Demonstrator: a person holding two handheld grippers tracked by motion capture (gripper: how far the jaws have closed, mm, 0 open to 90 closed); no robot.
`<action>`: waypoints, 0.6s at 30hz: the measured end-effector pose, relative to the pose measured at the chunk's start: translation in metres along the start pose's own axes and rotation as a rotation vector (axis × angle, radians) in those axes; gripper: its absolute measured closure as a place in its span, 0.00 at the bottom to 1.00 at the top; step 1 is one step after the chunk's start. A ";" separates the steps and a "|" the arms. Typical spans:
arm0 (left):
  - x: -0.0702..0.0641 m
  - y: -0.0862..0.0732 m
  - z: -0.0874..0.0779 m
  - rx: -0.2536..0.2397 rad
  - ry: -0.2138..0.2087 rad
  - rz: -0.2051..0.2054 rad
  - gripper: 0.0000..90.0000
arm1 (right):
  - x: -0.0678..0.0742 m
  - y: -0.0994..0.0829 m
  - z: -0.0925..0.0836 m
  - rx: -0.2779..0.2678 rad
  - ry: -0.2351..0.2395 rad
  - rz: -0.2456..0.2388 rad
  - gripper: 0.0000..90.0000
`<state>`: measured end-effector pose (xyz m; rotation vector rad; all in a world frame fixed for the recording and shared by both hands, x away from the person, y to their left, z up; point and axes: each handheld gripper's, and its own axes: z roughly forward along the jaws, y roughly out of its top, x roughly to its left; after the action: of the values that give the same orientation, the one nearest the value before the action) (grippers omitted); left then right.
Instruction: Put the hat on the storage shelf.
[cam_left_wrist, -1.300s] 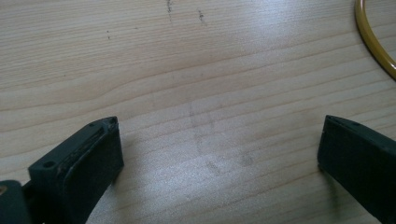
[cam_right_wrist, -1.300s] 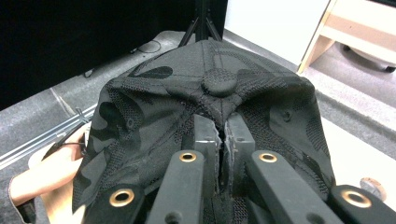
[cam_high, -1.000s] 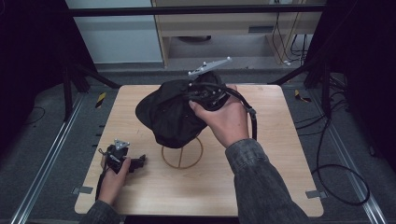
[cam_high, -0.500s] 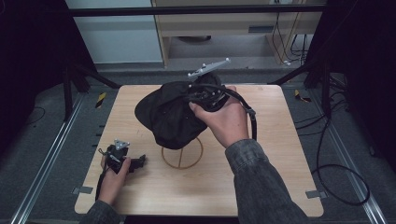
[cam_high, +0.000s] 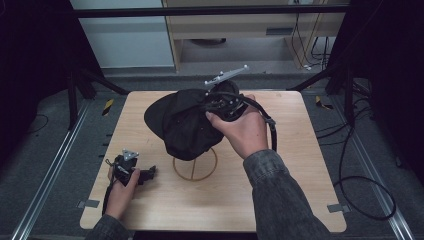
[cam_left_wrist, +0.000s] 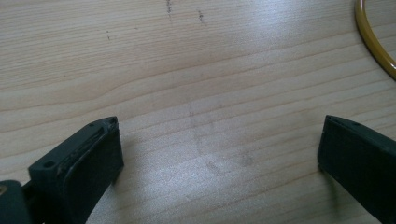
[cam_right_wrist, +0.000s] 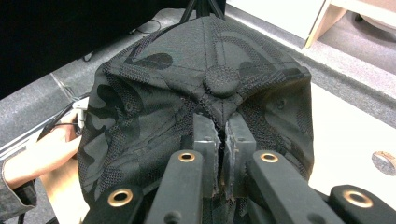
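A black camouflage cap (cam_high: 182, 125) hangs over a stand with a yellow ring base (cam_high: 176, 169) at the middle of the wooden table (cam_high: 280, 200). My right gripper (cam_high: 212, 106) is at the cap's right side, held from above by the person's hand. In the right gripper view, my right gripper (cam_right_wrist: 222, 123) is shut on a fold of the cap (cam_right_wrist: 154, 93) just below its top button (cam_right_wrist: 223, 80). My left gripper (cam_high: 149, 172) lies low at the table's front left, pointing at the ring. Its jaws stand open over bare wood (cam_left_wrist: 218, 125), with the ring's edge (cam_left_wrist: 373, 42) beyond.
A black cable (cam_high: 272, 131) loops from the right gripper down the table's right side. Metal rails (cam_high: 47, 175) run along the floor on both sides, and a low shelf unit (cam_high: 240, 30) stands behind the table.
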<state>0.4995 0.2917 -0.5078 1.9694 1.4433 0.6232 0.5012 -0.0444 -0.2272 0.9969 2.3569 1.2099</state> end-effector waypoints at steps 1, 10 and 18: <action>0.000 0.000 0.000 0.000 0.000 0.000 0.00 | 0.000 0.000 0.001 0.002 0.000 -0.001 0.95; 0.000 0.000 0.000 0.000 0.000 0.000 0.00 | 0.000 -0.002 0.001 0.019 -0.002 0.005 0.95; 0.000 0.000 0.000 0.000 0.000 0.000 0.00 | -0.001 -0.005 0.001 0.024 -0.003 0.008 0.95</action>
<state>0.4995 0.2918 -0.5078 1.9693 1.4432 0.6237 0.5009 -0.0463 -0.2317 1.0159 2.3727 1.1843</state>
